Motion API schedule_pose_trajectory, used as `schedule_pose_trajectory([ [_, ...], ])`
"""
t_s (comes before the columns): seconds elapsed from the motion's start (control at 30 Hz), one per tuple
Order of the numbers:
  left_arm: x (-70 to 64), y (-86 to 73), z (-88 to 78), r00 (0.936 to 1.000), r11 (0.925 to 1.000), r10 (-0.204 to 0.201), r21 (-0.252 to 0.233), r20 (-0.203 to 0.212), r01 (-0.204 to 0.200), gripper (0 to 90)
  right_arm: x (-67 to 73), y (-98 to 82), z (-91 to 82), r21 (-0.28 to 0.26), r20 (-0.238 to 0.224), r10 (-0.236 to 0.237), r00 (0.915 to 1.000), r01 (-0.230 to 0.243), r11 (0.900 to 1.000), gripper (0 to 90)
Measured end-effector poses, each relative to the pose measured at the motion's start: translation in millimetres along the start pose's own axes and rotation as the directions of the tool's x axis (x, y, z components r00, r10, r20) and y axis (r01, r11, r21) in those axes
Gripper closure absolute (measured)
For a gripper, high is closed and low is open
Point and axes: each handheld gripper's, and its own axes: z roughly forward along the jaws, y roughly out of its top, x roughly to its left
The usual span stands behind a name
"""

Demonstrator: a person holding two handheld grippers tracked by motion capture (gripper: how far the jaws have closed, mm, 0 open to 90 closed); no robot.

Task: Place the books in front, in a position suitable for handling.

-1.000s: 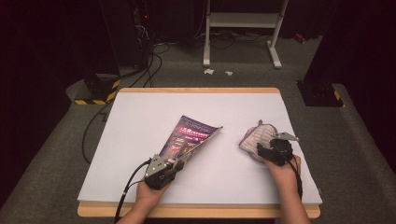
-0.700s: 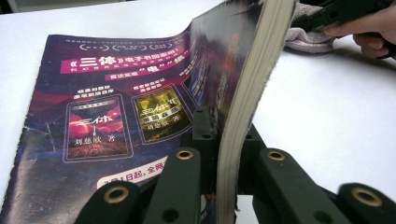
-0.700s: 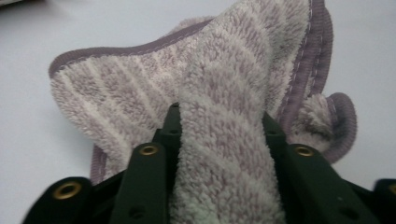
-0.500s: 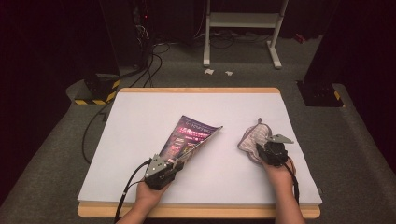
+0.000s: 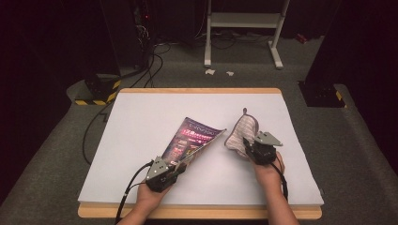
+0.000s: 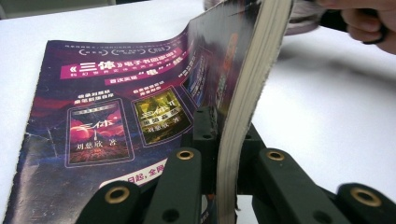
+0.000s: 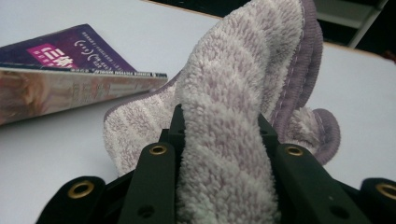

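High view, at the table: we hold one thick paperback book with a glossy purple cover and one fluffy, ribbed lilac cloth with a stitched hem and a hanging loop, both near the front of the white table. Our left gripper pinches the book's page block at its near edge, the cover curling up; its back cover reads «三体» and 刘慈欣 著. Our right gripper, jaws having just closed, squeezes a fold of the cloth just right of the book.
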Motion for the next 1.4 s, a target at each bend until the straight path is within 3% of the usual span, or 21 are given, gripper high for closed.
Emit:
schedule_pose_trajectory([
  [0.13,0.3,0.0,0.0,1.0,1.0,0.0,0.0,0.003,0.0,83.0,4.7,12.4,16.7,0.015,0.004,-0.002,1.0,0.002,1.0,69.8],
  [0.3,0.3,0.1,0.4,1.0,1.0,0.001,0.003,0.006,-0.001,83.0,22.0,19.1,30.0,0.01,-0.004,-0.027,0.9996,0.027,1.0,69.7],
  [0.5,0.2,0.1,0.6,1.0,1.0,0.003,0.006,0.006,-0.003,82.8,42.1,28.5,36.3,-0.015,-0.073,-0.025,0.997,0.024,1.0,69.6],
  [0.67,0.4,0.1,0.6,1.0,1.0,0.001,0.007,0.008,-0.001,82.8,62.8,33.8,39.9,-0.03,-0.158,-0.019,0.9872,0.015,0.999,69.6],
  [0.83,0.5,0.1,0.9,0.9999,1.0,-0.002,0.007,0.01,0.002,82.8,77.5,33.1,36.8,-0.035,-0.205,-0.02,0.9785,0.013,0.999,69.6],
  [1.07,0.2,0.1,1.0,1.0,1.0,0.0,0.008,0.007,0.0,82.8,89.8,34.5,19.9,-0.058,-0.305,-0.006,0.9524,-0.013,0.998,69.6],
  [1.2,0.2,0.1,1.1,1.0,1.0,0.0,0.007,0.006,0.0,82.8,102.3,35.1,8.4,-0.084,-0.356,-0.023,0.9342,-0.007,0.996,69.6],
  [1.4,0.2,0.1,0.9,1.0,1.0,0.0,0.007,0.005,0.0,82.9,120.1,38.9,-8.4,-0.121,-0.45,-0.037,0.8925,-0.02,0.992,69.5],
])
